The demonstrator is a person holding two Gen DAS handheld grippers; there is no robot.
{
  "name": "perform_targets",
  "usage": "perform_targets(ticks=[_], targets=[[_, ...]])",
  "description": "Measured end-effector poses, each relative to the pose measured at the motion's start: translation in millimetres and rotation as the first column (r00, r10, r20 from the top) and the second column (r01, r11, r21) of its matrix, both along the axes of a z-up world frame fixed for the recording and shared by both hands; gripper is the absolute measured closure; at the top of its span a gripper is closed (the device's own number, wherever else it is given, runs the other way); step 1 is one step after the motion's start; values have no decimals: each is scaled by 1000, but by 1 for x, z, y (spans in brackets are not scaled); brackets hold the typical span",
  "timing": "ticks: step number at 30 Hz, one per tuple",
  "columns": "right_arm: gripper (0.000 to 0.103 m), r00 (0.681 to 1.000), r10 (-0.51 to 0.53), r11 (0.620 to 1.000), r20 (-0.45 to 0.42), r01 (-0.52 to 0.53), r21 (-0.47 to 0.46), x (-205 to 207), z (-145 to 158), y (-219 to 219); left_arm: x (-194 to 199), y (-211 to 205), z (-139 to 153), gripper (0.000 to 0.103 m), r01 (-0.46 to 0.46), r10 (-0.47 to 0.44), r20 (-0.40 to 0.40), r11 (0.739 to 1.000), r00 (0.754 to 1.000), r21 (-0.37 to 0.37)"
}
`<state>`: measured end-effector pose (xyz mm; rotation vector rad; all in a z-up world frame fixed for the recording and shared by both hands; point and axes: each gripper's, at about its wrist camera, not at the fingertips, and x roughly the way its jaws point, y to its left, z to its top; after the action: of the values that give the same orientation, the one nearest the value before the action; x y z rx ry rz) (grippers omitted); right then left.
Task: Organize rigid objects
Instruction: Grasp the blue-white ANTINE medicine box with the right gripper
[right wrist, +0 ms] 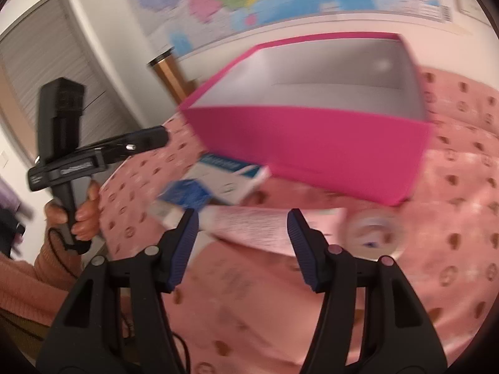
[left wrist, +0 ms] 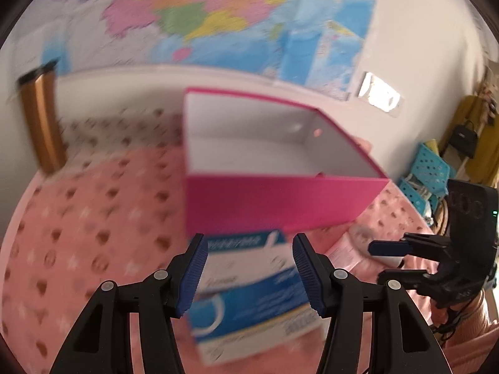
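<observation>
Item: blue-and-white carton point(left wrist: 249, 293), lay flat on pink bedspread point(left wrist: 78, 233), touching pink open box point(left wrist: 280, 205). Judged light, stiff cardboard; you should pinch across short sides. Your left gripper point(left wrist: 249, 274) straddled it, jaws apart; right gripper point(right wrist: 243, 249) gaped, empty.

Both wrist views close, angled down, sharing pink box point(left wrist: 280, 202).

I am in a home bedroom: a bed with a pink patterned bedspread point(left wrist: 93, 218) under me, a coloured wall map point(left wrist: 193, 9) above its far edge, and bags hanging on a rack point(left wrist: 467, 137) off its right corner.
</observation>
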<state>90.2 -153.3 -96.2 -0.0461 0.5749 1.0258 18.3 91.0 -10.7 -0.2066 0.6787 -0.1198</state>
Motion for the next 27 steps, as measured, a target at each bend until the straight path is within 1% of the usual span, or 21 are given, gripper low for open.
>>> perform_targets(ticks=[3,7,12,13,16,19,20,22,24,27], targets=[[42,999,42,999,7,-42,-10,-8,-4,19,-13,15,-17,45,-27,25,-39,999,999,-45],[42,997,72,997,6,-72,-26,-13,-8,39,-25,26,-36,45,-34,25,-76,993,997,-112],[42,997,82,996,4,-82,-40,-13,-12,57,-36,33,-48,45,-46,33,-100,989,994,-138],[42,997,79,996,3,-78,-42,-12,-12,59,-37,34,-51,43,-49,35,-106,989,994,-139],[43,997,77,996,-3,-77,-38,-10,-12,63,-39,36,-57,41,-30,9,-118,983,993,-178],[48,997,77,996,-8,-77,-39,-8,-12,69,-40,41,-61,41,-16,-13,-125,972,992,-233],[49,997,78,996,-15,-78,-40,-7,-13,72,-41,44,-64,41,-7,-28,-124,963,992,-268],[54,996,81,996,-33,-83,-45,-3,-15,76,-42,47,-67,41,5,-48,-127,950,991,-313],[58,995,85,995,-51,-87,-43,1,-16,80,-43,46,-68,41,19,-63,-125,945,990,-326],[70,993,83,995,-85,-88,-49,7,-19,86,-43,44,-67,43,28,-70,-121,947,990,-321]])
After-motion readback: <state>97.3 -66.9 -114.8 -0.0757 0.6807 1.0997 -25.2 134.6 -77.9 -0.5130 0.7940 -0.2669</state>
